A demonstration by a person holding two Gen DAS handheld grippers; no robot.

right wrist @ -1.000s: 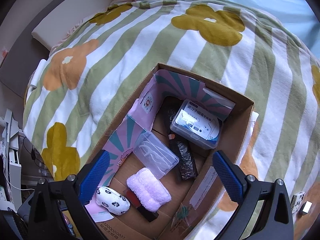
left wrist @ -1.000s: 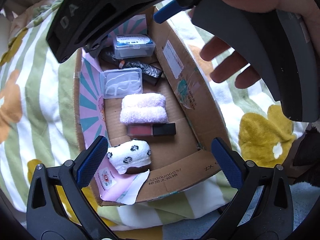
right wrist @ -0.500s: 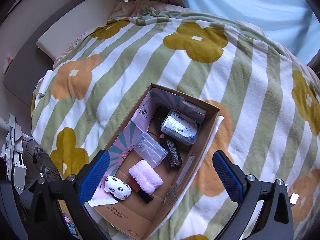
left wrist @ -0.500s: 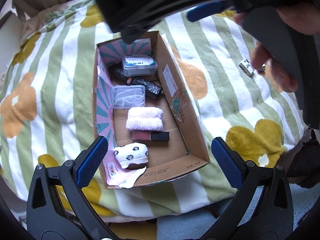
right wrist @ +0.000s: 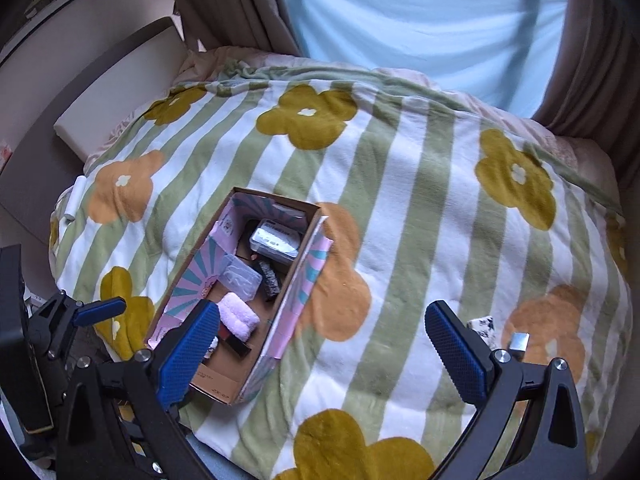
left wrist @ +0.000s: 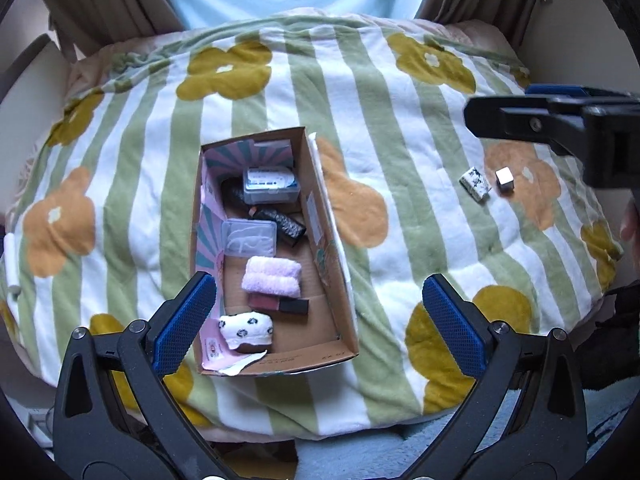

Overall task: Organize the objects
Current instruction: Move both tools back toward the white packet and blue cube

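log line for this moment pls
left gripper: open, empty | right gripper: open, empty | cardboard box: filled | patterned packet, metal cube: loose on blanket

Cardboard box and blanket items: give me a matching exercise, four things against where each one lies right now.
Things:
1. pink folded fluffy towel
2. white plush toy with black spots
3. small shiny metal cube
4. grey lidded plastic case with a printed label

Places:
A. far end of the cardboard box
B. on the striped flower blanket, outside the box
C. near end of the box
D. middle of the box

Pairs: 1-D, 2-C, 3-B, 4-A
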